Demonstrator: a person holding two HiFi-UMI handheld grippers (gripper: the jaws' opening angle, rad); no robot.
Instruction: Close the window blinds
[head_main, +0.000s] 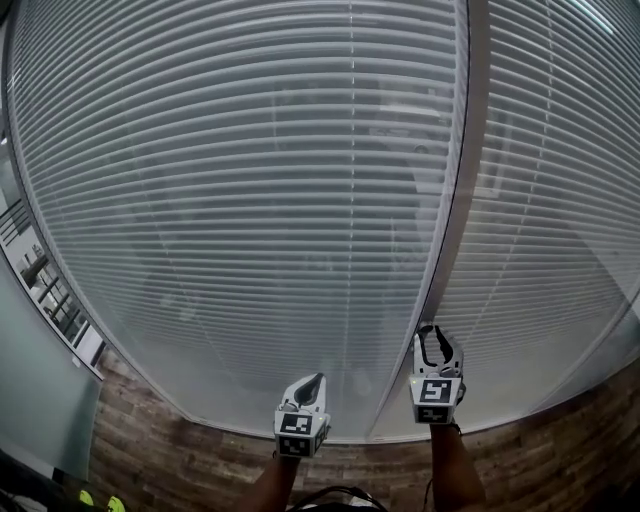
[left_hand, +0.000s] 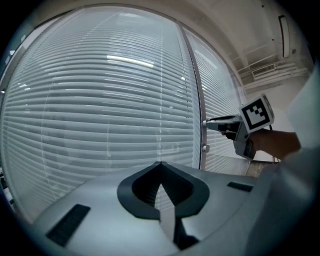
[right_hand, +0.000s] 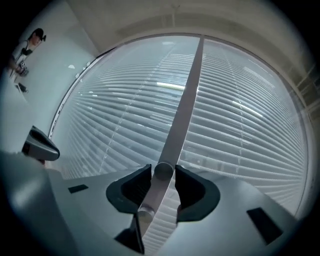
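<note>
1. Broadly, the window blinds (head_main: 250, 200) fill almost the whole head view. They hang fully let down in two panels above the brick-patterned wall (head_main: 150, 440). Dim shapes from outside show between the slats, so closing them looks like a matter of tilting the slats, not lowering them.
2. The mullion (head_main: 455, 200) runs between the two panels. Both tools are held near its foot, probably because the blinds' control hangs there.
3. The right gripper (right_hand: 163, 167) points level at that upright, rolled a little to one side. Its jaws are clamped from both sides on a round grey rod (right_hand: 155, 192). Gripping an upright rod crosswise would let a roll of the wrist twist it.
4. The left gripper (left_hand: 160, 164) sits just beside the right one, a little lower. Its tips are pressed together with nothing between them. It seems parked clear of the work, since one tool is enough for the turning.
5. I take the rod to be the tilt wand. It sits out near the jaw tips rather than deep in the throat, so a hard twist could let it slip.
</note>
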